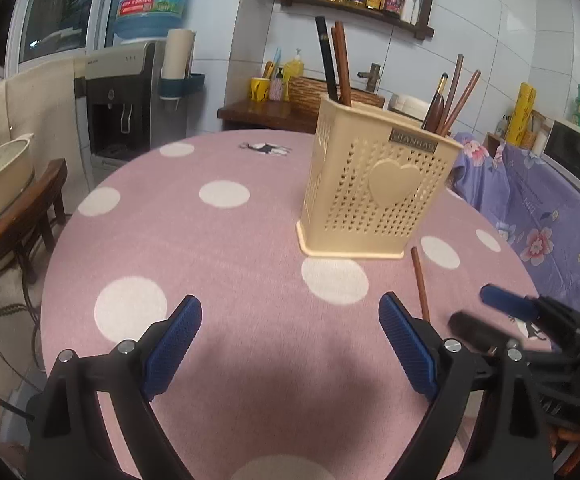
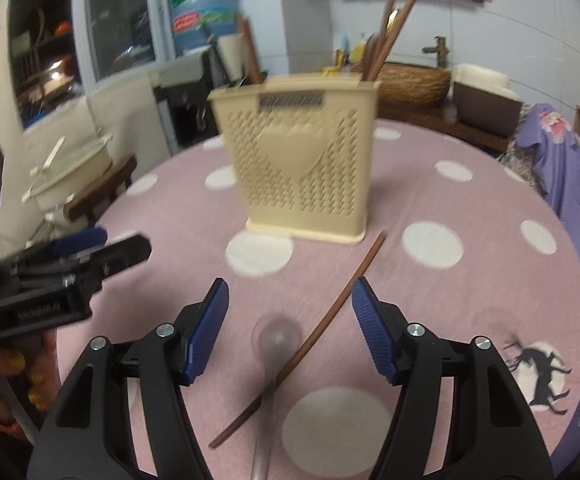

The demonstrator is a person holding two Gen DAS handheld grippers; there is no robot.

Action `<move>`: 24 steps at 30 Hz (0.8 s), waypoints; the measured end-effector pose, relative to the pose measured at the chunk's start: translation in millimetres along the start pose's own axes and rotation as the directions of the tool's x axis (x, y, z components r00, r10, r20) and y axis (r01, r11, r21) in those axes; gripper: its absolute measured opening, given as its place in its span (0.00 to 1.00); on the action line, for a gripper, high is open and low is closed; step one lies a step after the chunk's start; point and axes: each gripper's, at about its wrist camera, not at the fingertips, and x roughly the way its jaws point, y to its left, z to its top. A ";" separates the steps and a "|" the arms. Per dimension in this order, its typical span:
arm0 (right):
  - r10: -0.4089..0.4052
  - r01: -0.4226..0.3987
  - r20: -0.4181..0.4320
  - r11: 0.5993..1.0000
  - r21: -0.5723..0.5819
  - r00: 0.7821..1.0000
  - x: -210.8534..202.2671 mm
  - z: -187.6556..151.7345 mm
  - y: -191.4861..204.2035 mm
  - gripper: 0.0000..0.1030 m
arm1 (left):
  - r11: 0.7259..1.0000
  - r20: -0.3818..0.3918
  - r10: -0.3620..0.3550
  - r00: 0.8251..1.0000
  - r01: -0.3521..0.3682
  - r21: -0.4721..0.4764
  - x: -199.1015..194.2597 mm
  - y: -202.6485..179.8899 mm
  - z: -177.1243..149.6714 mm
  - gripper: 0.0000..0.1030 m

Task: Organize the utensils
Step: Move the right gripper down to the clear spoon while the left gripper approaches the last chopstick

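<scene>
Fingers [image 2: 209,328] of the right gripper [image 2: 290,332] gape wide and empty over the chopstick [image 2: 330,308], lying diagonally toward the holder [image 2: 298,160]; left gripper [image 1: 290,344], equally open, is farther.

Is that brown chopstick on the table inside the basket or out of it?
Out. The loose chopstick lies flat on the pink tablecloth in front of the beige utensil holder, across a clear spoon, between the open right gripper's fingers.

Water dispenser [image 1: 129,96] — microwave [image 1: 578,156] — wall shelf [image 1: 354,4].
</scene>
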 end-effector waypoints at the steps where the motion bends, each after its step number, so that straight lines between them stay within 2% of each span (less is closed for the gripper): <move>1: 0.006 -0.007 -0.013 1.000 -0.017 1.000 3.2 -3.9 4.1 0.61 | 1.000 -0.002 0.003 1.000 -0.003 0.003 -1.0 0.3 -2.5 0.86; 9: 0.048 -0.056 -0.084 0.994 -0.096 0.995 28.7 -11.5 17.6 0.57 | 1.000 -0.010 -0.002 1.000 0.002 -0.013 -5.6 4.8 -10.1 0.86; 24: 0.032 -0.057 -0.189 0.990 -0.129 0.982 60.9 -7.5 16.0 0.46 | 0.999 -0.015 -0.007 1.000 0.007 -0.038 -8.6 13.5 -11.6 0.86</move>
